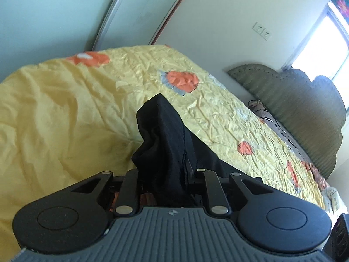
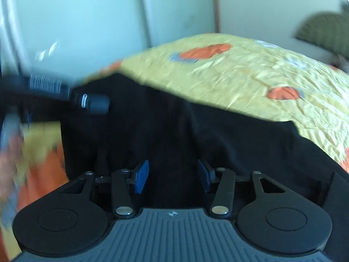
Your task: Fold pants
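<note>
Left wrist view shows your left tool [image 1: 165, 174] clamped on bunched black fabric pants [image 1: 161, 135]; your right tool [image 2: 173, 175] gapes, gripping nothing, over them on the yellow floral bed [image 2: 240, 69]. Folding looks barely begun.

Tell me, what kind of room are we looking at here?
Most likely a bedroom. A yellow bedspread with orange flowers covers a bed, a padded green headboard stands against the wall, and black pants lie on the bed.
</note>
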Motion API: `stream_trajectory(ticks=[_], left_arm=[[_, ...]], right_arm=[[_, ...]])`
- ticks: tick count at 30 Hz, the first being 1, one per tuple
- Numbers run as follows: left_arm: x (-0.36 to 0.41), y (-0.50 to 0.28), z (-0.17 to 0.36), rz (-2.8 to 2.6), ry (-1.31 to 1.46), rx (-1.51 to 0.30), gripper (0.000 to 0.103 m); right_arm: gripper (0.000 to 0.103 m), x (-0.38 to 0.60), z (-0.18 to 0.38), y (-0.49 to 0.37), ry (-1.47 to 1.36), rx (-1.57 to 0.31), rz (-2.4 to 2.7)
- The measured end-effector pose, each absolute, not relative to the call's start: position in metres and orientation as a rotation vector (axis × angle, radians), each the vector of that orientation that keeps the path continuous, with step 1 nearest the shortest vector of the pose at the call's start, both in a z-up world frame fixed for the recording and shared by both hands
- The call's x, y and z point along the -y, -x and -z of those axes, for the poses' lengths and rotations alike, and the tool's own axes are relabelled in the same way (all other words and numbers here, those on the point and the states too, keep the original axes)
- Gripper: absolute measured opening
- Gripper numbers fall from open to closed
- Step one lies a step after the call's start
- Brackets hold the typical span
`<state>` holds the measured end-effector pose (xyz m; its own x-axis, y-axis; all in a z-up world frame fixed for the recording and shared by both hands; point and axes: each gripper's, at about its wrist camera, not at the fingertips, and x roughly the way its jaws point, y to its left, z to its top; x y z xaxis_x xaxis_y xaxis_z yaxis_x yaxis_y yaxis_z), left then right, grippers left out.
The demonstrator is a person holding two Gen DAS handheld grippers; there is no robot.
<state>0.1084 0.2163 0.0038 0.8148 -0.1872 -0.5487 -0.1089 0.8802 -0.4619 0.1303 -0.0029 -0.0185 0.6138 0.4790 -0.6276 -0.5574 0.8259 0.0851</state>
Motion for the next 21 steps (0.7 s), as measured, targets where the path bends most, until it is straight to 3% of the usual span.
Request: stream_trajectory(ticks=[10, 13, 21], left_arm=[[-0.116, -0.066, -0.089, 0.266, 0.311, -0.451, 0.018], [-0.071, -0.061, -0.096, 0.35, 0.26, -0.452, 0.018], [0.051, -0.053, -0.079, 0.585, 0.117, -0.451, 0.018]], right_arm=[[0.056, 0.075, -0.018, -0.121, -0.274, -0.554, -0.637], [0.056, 0.107, -0.03, -0.104, -0.398, -0.466, -0.665], [0.057, 0.203, -0.032, -0.056, -0.411, -0.383, -0.468]])
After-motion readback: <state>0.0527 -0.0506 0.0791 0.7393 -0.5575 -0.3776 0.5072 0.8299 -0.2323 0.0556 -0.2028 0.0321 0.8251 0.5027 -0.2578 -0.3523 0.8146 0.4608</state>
